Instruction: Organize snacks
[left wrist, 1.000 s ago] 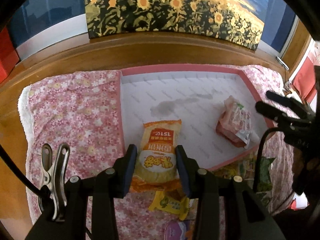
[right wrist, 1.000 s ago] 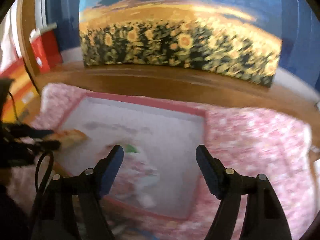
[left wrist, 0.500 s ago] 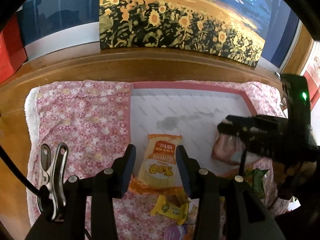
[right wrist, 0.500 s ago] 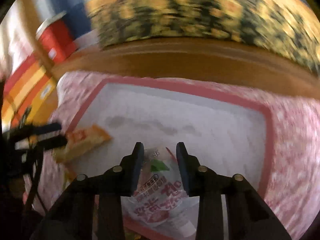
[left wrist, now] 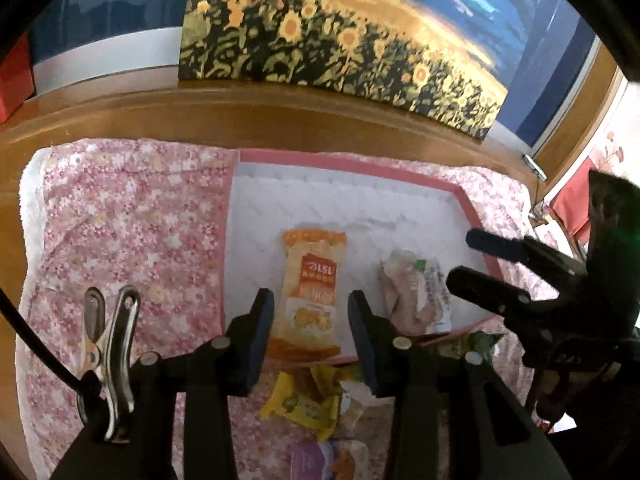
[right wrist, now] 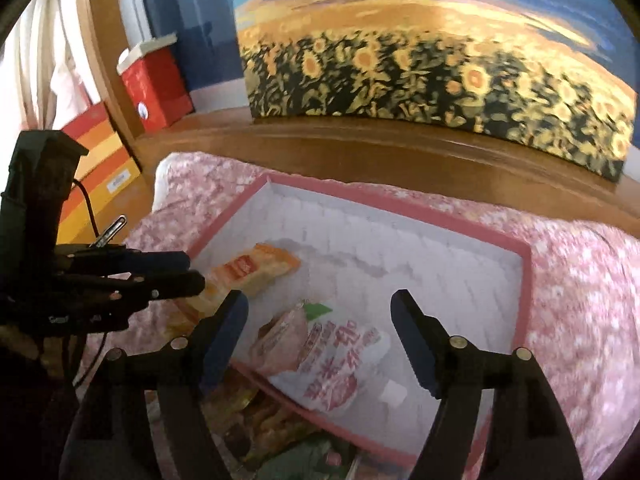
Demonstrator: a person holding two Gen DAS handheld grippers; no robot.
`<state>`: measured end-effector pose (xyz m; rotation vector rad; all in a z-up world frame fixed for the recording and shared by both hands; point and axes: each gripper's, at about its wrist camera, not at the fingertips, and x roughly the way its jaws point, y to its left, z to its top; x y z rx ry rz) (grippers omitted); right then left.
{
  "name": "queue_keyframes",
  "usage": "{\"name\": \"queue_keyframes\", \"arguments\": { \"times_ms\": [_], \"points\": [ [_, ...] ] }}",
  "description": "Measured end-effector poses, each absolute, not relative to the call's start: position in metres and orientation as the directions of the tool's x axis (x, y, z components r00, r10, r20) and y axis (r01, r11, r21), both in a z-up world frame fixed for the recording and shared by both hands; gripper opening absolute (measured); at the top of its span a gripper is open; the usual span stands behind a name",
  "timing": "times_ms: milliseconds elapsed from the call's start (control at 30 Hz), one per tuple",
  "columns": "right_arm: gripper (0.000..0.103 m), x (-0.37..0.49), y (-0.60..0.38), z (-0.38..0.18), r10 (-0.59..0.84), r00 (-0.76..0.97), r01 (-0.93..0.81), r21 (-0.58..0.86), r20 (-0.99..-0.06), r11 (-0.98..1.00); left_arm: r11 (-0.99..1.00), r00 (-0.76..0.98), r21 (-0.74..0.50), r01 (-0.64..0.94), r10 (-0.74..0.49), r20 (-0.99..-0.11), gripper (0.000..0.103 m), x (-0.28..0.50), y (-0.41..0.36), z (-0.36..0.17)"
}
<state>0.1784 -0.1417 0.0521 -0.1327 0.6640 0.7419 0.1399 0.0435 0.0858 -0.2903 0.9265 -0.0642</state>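
An orange snack packet (left wrist: 314,288) lies flat in the pink-rimmed white tray (left wrist: 344,160). My left gripper (left wrist: 311,332) is open, its fingers either side of the packet's near end, not gripping it. A clear pink-printed snack bag (left wrist: 416,292) lies in the tray to its right. In the right wrist view this bag (right wrist: 320,356) lies between the wide-open fingers of my right gripper (right wrist: 320,340). The orange packet (right wrist: 248,276) and the tray (right wrist: 524,292) show there too. The right gripper (left wrist: 476,264) appears at the right of the left wrist view.
Several loose snacks (left wrist: 308,404) lie on the pink floral cloth (left wrist: 120,232) just in front of the tray; more (right wrist: 280,428) show below the tray rim. A sunflower painting (left wrist: 340,40) leans at the back of the wooden table. Red boxes (right wrist: 156,80) stand at the far left.
My left gripper opened and drew back, leaving the orange packet in the tray. My right gripper closed around the pink bag half a second ago, then opened wide and left it in the tray.
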Motion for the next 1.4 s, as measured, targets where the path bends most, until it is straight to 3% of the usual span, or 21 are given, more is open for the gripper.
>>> {"name": "queue_keyframes", "arguments": {
  "times_ms": [133,267,400,533,633,667,700,967,1033,1100,1267,1400],
  "points": [
    [0.073,0.178,-0.156,0.039,0.527,0.536,-0.586,0.159,-0.66,0.795,0.96,0.566,-0.27,-0.067,-0.187,-0.803,0.038,0.134,0.041,0.076],
    [0.06,0.18,-0.17,0.024,0.574,0.472,-0.547,0.288,-0.67,0.786,0.951,0.604,-0.299,-0.076,-0.194,-0.773,0.036,0.12,0.038,0.081],
    [0.049,0.188,-0.16,0.019,0.587,0.463,-0.544,0.31,-0.664,0.78,0.962,0.635,-0.266,-0.057,-0.17,-0.753,0.036,0.104,0.032,0.09],
    [0.047,0.193,-0.123,0.023,0.642,0.374,-0.6,0.353,-0.669,0.718,0.965,0.643,-0.252,-0.068,-0.151,-0.751,0.036,0.094,0.033,0.091],
    [0.068,0.183,-0.11,0.029,0.7,0.306,-0.663,0.384,-0.645,0.643,0.965,0.67,-0.246,-0.089,-0.125,-0.732,0.036,0.087,0.036,0.097],
    [0.08,0.18,-0.112,0.031,0.704,0.315,-0.668,0.378,-0.636,0.641,0.964,0.68,-0.247,-0.096,-0.118,-0.724,0.036,0.084,0.036,0.098],
    [0.084,0.175,-0.118,0.033,0.684,0.361,-0.661,0.343,-0.634,0.667,0.963,0.686,-0.248,-0.102,-0.113,-0.718,0.037,0.082,0.036,0.099],
    [0.084,0.143,-0.191,0.056,0.718,0.515,-0.609,0.391,-0.468,0.691,0.968,0.7,-0.239,-0.077,-0.118,-0.705,0.038,0.062,0.02,0.103],
    [0.079,0.136,-0.202,0.058,0.718,0.526,-0.599,0.401,-0.456,0.694,0.972,0.698,-0.225,-0.07,-0.113,-0.707,0.038,0.056,0.014,0.104],
    [0.064,0.126,-0.21,0.058,0.724,0.527,-0.598,0.41,-0.446,0.688,0.975,0.693,-0.215,-0.064,-0.111,-0.712,0.039,0.051,0.01,0.103],
    [0.049,0.111,-0.21,0.056,0.702,0.53,-0.603,0.371,-0.476,0.706,0.973,0.677,-0.222,-0.066,-0.12,-0.726,0.04,0.04,0.007,0.095],
    [0.048,0.105,-0.213,0.047,0.689,0.514,-0.586,0.377,-0.511,0.717,0.967,0.668,-0.243,-0.081,-0.128,-0.733,0.041,0.032,0.009,0.089]
  ]
}}
